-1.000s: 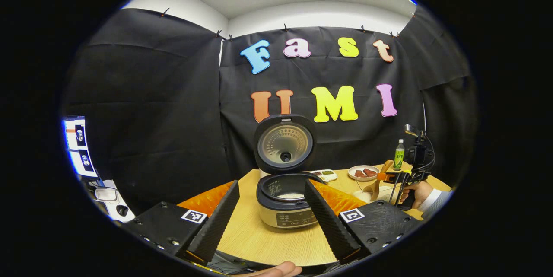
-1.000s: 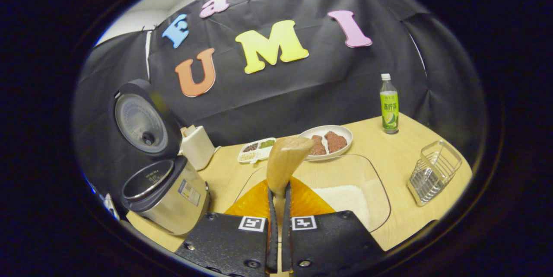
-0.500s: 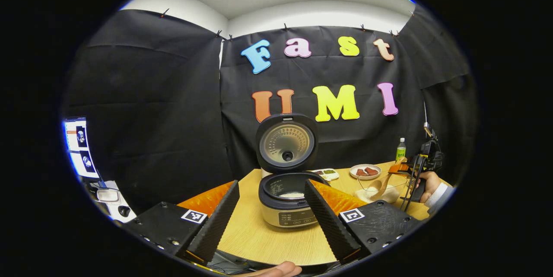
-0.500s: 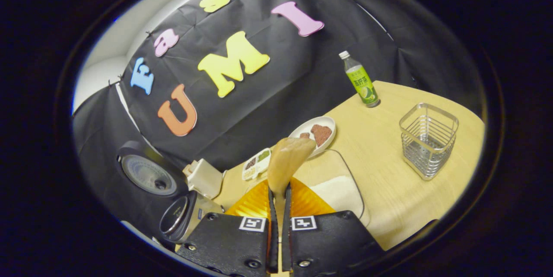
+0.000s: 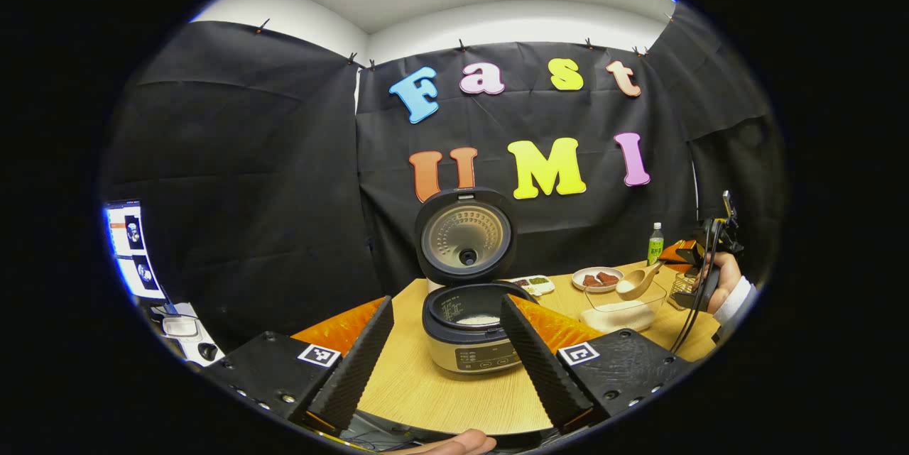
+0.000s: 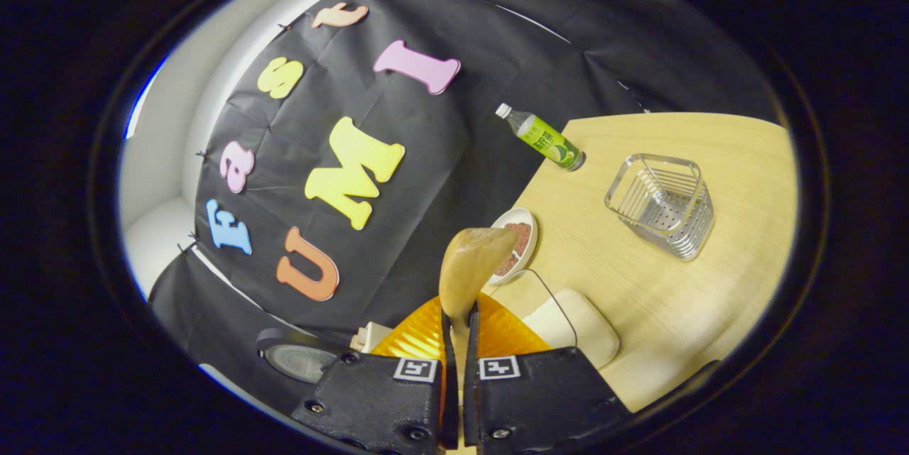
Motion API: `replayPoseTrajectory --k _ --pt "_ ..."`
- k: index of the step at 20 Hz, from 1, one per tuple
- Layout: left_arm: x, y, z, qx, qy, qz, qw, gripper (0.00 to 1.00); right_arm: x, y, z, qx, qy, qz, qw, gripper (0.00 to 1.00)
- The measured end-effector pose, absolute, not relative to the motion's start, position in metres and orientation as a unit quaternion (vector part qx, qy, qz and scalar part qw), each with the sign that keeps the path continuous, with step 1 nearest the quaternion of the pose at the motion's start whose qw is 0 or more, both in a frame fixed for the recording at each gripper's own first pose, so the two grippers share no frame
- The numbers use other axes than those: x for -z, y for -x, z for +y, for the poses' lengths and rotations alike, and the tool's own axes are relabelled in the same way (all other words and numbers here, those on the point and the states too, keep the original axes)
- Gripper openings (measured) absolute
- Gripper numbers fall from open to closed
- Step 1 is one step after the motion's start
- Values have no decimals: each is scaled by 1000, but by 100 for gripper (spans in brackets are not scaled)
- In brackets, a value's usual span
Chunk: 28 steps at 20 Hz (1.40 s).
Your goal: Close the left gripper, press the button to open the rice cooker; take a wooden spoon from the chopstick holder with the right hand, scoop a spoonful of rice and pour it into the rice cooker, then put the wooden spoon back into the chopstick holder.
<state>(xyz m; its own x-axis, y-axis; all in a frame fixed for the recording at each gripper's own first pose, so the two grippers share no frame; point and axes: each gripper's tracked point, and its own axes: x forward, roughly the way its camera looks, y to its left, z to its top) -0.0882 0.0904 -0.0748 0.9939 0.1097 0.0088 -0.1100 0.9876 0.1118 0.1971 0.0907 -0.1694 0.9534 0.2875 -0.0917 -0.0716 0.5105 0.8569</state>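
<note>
The rice cooker [image 5: 469, 341] stands on the table with its lid [image 5: 465, 235] up, and white rice shows in the pot. My left gripper [image 5: 446, 302] is open, well short of the cooker, which shows between its fingers. My right gripper [image 6: 459, 313] is shut on the handle of the wooden spoon [image 6: 472, 263], whose bowl sticks out ahead. In the left gripper view a hand holds the right gripper [image 5: 685, 260] at the far right, with the spoon [image 5: 637, 284] roughly level above the glass rice bowl [image 5: 625, 309]. The wire chopstick holder [image 6: 664, 203] stands further right, with nothing in it.
A green bottle [image 6: 547, 143] stands at the table's back edge near the holder. A white plate of meat [image 6: 517, 245] sits behind the glass bowl [image 6: 575, 316]. The cooker's lid [image 6: 295, 359] shows low at the left of the right gripper view. Screens [image 5: 131, 249] glow far left.
My right gripper has rolled and swung right and up, away from the cooker; the spoon went from hanging down to roughly level over the glass bowl. My left gripper has barely moved.
</note>
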Motion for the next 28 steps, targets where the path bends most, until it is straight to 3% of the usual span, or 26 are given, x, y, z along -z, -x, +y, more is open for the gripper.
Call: replayPoseTrajectory --k 7,14,23,28 --pt "79 98 110 -64 -51 6 997 96 138 -167 152 -150 -523 124 830 8" --pt "86 113 141 -81 -52 10 995 96 110 -145 246 -191 -499 136 834 8" --pt "93 131 180 -97 -42 12 994 96 66 -118 358 -238 -300 57 922 8" --pt "90 134 190 -102 -34 5 994 96 41 -113 381 -227 -140 -16 964 5"
